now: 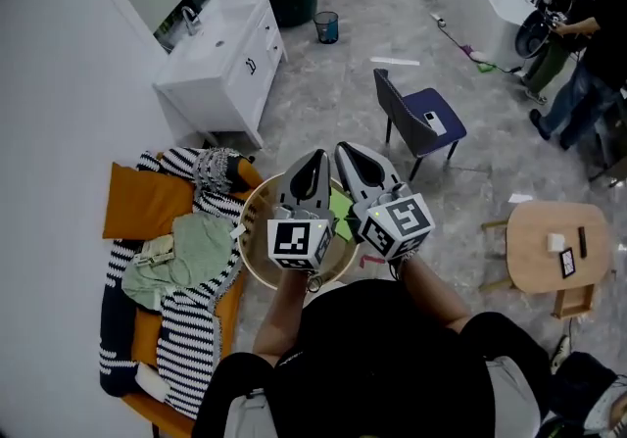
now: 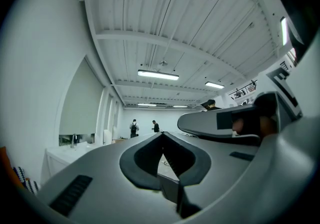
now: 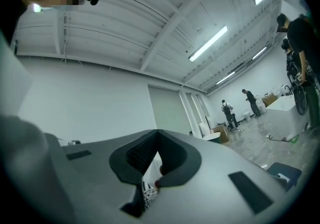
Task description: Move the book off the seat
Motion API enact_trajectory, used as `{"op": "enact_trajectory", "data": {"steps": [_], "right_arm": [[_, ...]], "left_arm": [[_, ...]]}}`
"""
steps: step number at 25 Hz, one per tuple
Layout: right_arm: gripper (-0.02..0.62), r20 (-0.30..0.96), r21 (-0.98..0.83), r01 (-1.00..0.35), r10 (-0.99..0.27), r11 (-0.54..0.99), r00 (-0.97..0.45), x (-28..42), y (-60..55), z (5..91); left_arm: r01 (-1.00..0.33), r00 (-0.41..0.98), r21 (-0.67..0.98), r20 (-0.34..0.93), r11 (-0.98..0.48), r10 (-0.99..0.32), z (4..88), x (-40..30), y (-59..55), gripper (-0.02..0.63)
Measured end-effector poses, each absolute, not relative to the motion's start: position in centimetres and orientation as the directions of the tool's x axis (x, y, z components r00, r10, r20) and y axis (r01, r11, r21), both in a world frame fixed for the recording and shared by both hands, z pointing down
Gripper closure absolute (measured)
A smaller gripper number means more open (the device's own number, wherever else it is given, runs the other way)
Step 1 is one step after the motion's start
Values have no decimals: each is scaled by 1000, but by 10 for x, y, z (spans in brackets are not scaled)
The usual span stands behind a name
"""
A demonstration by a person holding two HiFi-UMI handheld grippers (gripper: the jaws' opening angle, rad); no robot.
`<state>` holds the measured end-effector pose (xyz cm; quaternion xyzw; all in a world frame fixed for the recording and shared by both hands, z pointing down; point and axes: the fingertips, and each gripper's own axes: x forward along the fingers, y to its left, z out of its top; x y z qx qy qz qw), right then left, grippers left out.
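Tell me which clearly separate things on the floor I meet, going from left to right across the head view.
White sink cabinet → blue bin → dark blue chair → round wooden table.

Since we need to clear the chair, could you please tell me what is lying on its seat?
Only a small white book lies flat on the blue seat, near its middle. Whatever is under the book or beneath the seat is covered.

The chair (image 1: 443, 140) is navy, the book (image 1: 434, 120) pale, the cloth (image 1: 191, 333) black-and-white striped, the cushion (image 1: 145, 201) orange.
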<state>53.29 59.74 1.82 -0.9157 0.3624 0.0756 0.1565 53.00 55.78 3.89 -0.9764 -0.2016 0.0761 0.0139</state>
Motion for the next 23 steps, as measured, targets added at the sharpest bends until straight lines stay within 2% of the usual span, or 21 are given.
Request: {"op": "enact_trajectory", "data": {"steps": [23], "right_arm": [[581, -238, -233, -688, -645, -688, 726, 534, 620, 32]], "left_arm": [[338, 929, -33, -146, -941, 339, 55, 523, 562, 595]]}}
